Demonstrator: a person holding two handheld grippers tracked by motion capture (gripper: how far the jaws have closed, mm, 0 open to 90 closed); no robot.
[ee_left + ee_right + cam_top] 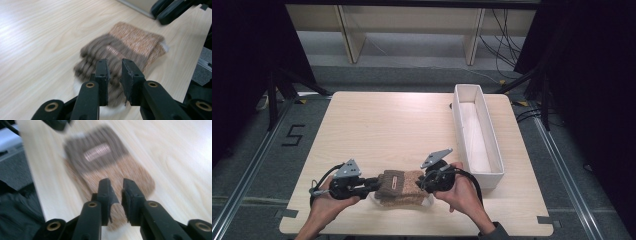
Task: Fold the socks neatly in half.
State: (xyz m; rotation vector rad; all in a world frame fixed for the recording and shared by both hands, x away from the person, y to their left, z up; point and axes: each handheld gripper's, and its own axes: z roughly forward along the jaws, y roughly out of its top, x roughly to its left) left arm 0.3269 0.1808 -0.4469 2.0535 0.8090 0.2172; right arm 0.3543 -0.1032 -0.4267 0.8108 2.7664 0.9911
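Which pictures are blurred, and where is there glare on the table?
High view: sharp, dark at the sides, pale glare on the far part of the table. Left gripper view: the knitted cloth is smeared, the jaws sharp. Right gripper view: cloth and table streaked by motion, bright glare at right.

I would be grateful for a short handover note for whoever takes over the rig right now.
Left gripper: jaws narrowly apart over the dark cuff end of the folded socks, nothing pinched.
Right gripper: jaws narrowly apart at the tan end, no clear grip.
The socks lie at the table's near edge; the white box stands to their right.
Done: socks folded together.
Left, probably: put them into the box.
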